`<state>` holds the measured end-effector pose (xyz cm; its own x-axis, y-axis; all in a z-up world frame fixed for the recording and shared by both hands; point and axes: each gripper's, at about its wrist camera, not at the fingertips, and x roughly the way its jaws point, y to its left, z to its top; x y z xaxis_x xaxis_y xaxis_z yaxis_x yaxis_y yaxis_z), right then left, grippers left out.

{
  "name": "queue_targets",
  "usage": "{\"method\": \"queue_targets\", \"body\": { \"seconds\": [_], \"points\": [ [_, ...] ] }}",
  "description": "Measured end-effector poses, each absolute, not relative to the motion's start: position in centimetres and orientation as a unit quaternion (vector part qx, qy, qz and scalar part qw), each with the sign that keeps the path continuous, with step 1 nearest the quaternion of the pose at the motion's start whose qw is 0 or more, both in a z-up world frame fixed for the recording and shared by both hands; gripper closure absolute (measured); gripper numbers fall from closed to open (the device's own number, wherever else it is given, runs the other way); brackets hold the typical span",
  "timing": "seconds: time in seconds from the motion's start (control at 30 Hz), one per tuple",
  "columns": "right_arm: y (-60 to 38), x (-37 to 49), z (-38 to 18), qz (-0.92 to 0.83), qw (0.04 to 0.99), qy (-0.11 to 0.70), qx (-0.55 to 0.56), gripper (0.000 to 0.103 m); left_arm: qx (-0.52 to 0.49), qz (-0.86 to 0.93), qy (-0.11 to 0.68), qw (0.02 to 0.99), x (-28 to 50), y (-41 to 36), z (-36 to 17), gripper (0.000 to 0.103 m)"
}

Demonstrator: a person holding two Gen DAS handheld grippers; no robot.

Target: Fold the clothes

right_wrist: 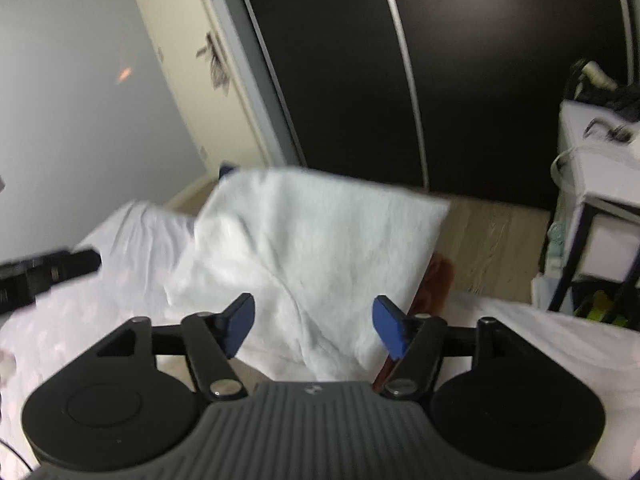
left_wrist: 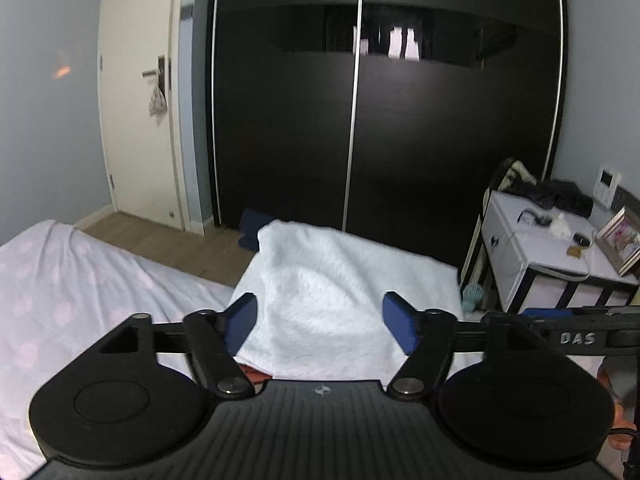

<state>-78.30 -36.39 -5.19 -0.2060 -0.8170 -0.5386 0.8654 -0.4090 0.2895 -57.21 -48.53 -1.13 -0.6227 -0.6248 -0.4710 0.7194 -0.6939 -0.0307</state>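
Note:
A white fluffy folded cloth lies on the bed, reaching to its far edge. It also shows in the right wrist view. My left gripper is open, its blue pads wide apart above the cloth's near end. My right gripper is open too, over the near edge of the cloth. A red-brown item peeks out from under the cloth's right side; a red bit shows under its near edge. The other gripper's black body is at the left in the right wrist view.
The bed has a pale sheet with pink dots. Beyond it are wooden floor, a black sliding wardrobe, a cream door and a white side table with clutter. A dark blue item lies on the floor.

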Motion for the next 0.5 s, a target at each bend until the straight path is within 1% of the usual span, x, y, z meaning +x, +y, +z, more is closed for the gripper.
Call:
{"method": "queue_targets", "body": {
  "seconds": [0.03, 0.07, 0.3, 0.5],
  "points": [
    [-35.6, -77.8, -4.5, -0.781, 0.542, 0.030, 0.309, 0.018, 0.209, -0.894, 0.107, 0.381, -56.9, -47.9, -0.8, 0.028],
    [-34.8, -77.3, -3.8, -0.784, 0.544, 0.028, 0.298, 0.016, 0.201, -0.894, 0.105, 0.387, -56.7, -47.3, -0.5, 0.028],
    [-31.0, -74.9, -1.0, -0.794, 0.550, 0.038, 0.257, 0.016, 0.197, -0.879, 0.073, 0.427, -55.6, -43.4, 0.3, 0.027],
    [-28.4, -73.0, -1.1, -0.799, 0.547, 0.044, 0.248, 0.016, 0.204, -0.875, 0.098, 0.429, -54.3, -41.7, -1.3, 0.027]
  ]
}}
